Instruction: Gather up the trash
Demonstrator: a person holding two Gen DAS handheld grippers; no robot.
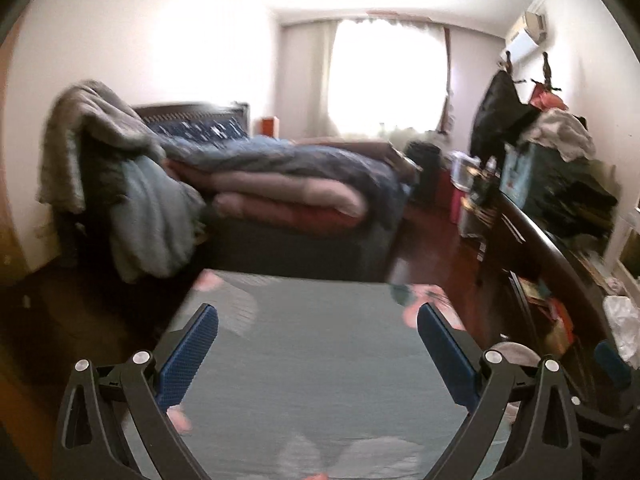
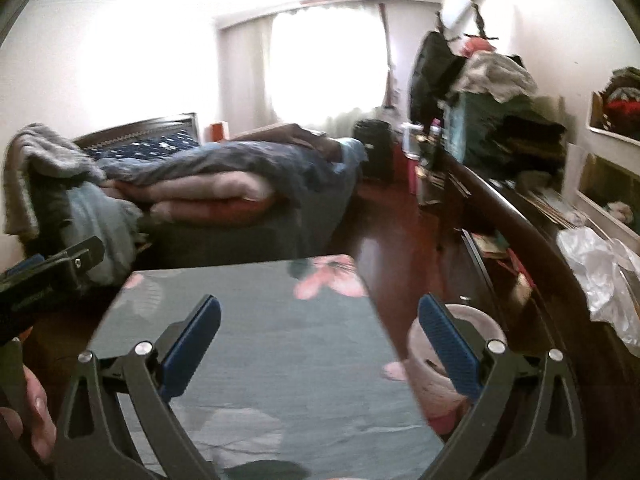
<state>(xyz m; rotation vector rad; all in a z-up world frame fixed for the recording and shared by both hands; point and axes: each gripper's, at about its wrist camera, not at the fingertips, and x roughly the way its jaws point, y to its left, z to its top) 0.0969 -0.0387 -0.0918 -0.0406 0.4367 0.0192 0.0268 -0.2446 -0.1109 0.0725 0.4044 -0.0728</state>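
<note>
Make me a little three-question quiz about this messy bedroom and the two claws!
1. True or false: the right claw is squeezing something.
2. What lies crumpled on the dark desk at the right? A) clear plastic bag B) a shoe C) a ball
3. What is piled on the bed?

Key: 1. False, both it and the left claw are open with nothing between the pads. 2. A. 3. Folded blankets.

Open floor (image 2: 400, 224) between bed (image 2: 224, 200) and cluttered dresser (image 2: 532, 216).
</note>
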